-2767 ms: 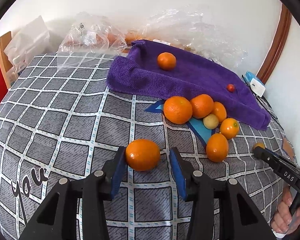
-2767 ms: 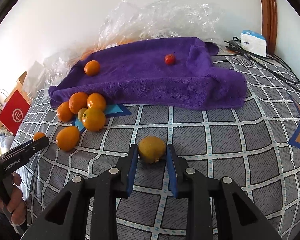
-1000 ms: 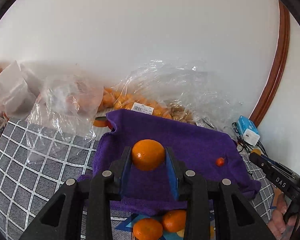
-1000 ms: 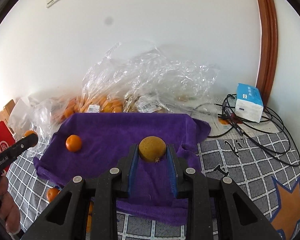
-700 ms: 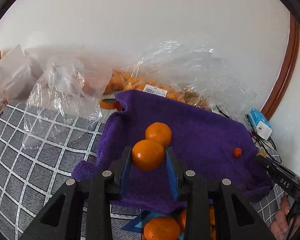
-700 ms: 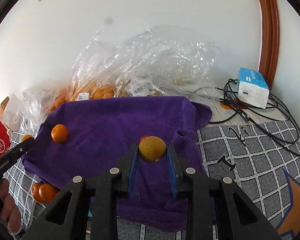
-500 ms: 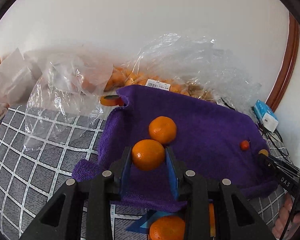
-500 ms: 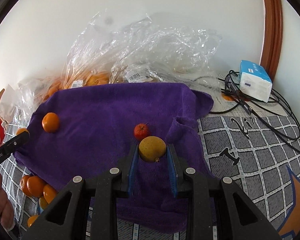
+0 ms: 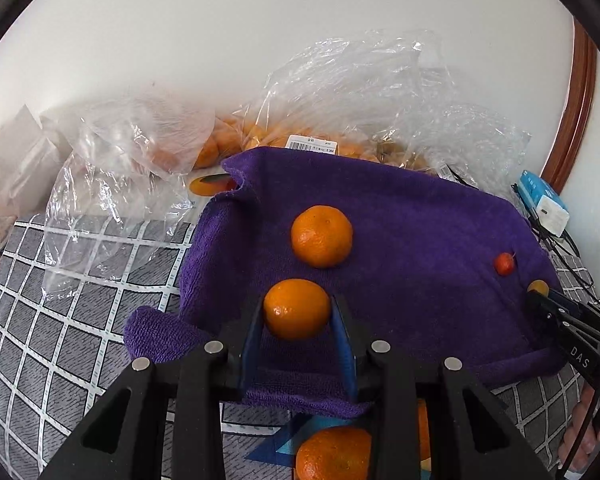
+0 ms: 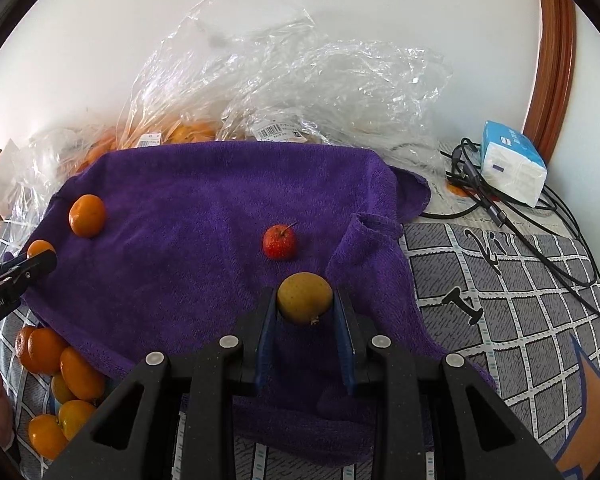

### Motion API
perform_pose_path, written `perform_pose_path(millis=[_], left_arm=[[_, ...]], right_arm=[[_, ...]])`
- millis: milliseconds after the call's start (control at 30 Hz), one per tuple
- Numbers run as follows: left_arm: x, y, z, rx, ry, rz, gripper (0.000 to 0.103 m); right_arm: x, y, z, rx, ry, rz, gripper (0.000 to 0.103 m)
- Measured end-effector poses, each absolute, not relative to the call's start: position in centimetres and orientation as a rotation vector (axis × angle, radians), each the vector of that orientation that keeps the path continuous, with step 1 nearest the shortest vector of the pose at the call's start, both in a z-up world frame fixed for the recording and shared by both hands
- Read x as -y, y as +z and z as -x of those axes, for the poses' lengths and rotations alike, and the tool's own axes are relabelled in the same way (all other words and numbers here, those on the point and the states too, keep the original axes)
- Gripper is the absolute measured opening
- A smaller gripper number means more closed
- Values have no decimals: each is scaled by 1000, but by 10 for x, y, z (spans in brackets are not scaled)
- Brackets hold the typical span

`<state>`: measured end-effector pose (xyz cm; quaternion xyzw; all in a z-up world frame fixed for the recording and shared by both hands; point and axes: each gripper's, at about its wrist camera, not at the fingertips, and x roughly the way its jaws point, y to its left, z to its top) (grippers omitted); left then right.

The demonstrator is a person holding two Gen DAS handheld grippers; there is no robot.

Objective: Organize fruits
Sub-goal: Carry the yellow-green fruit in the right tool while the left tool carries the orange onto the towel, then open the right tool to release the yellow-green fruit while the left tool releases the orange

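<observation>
My left gripper is shut on an orange mandarin, held just above the near part of the purple towel. Another mandarin lies on the towel right behind it. My right gripper is shut on a yellow-brown round fruit over the towel, close to its folded right edge. A small red fruit rests on the towel just beyond that grip. In the right wrist view the left gripper's tip and its mandarin show at the left edge.
Several loose mandarins lie on the checked cloth off the towel's near left corner. Clear plastic bags with more fruit stand against the wall behind. A blue-white box and black cables lie at the right.
Both grippers have sunk toward the towel with their fruit still held. The lying mandarin and the red fruit have come into view ahead of them.
</observation>
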<state>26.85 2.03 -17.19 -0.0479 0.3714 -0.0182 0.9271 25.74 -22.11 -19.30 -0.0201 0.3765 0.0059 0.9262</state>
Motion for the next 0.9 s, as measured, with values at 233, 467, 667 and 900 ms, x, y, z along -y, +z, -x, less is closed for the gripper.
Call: perform_pose_path(millis=[233,467,667,900], left_arm=[[-21,-172,-270,-758,-36,105,32],[-20,-171,-269,-757,-40,115,32],[-21,-166,-266,-740,-30,115,41],[-25,-151,-259,-710,-13,127,43]], right_arm=[[218,-194,-257,-773,10,67,28],[217,-191,-254,-758,26,58,39],[216,-184,-247,-715,30,50,48],[220,-171,-242,-696,-9,0,48]])
